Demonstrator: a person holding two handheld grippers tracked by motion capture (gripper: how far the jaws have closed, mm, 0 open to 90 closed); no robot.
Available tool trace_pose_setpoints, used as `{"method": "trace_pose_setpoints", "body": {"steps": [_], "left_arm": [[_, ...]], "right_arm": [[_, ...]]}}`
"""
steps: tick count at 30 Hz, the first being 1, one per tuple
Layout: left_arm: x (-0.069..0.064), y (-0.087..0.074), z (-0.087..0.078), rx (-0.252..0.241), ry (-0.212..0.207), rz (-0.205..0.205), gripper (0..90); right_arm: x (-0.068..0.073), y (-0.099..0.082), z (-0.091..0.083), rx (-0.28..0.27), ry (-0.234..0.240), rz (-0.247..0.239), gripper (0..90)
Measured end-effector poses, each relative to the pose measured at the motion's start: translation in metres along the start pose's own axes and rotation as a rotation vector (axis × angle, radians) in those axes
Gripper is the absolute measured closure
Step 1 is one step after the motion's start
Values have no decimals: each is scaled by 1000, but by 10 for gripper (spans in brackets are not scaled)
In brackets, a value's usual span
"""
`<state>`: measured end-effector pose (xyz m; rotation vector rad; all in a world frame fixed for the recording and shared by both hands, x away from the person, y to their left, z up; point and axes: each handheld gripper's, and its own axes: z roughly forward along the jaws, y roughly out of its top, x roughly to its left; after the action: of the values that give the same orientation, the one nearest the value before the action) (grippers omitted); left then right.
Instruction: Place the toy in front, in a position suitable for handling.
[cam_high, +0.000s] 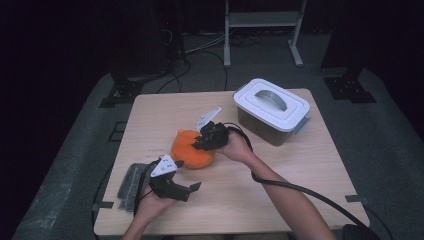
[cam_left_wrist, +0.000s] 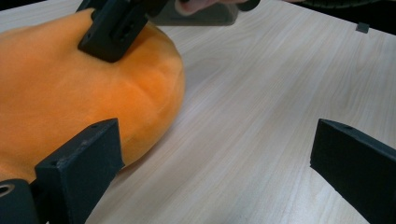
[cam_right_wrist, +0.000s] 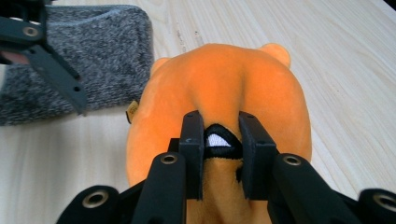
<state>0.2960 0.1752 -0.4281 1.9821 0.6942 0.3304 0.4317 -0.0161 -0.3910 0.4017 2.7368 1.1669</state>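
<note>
Just beside the orange plush toy on the table, the left hand-held gripper stands wide open, one jaw against the soft fur. The right hand-held gripper pinches a fold of plush. Its view reveals a grey knitted cloth; beyond the toy, a lidded white box.

One orange plush toy, one grey knitted cloth and one white-lidded storage box sit on one wooden table. Two handheld grippers, left and right, are present.
</note>
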Motion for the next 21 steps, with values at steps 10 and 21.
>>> {"method": "trace_pose_setpoints", "body": {"steps": [10, 21], "left_arm": [[1, 1, -5, -21, 20, 4, 17], [6, 1, -11, -38, 40, -4, 17]], "right_arm": [[-4, -1, -34, -44, -5, 13, 744], [0, -18, -99, -116, -15, 16, 741]]}}
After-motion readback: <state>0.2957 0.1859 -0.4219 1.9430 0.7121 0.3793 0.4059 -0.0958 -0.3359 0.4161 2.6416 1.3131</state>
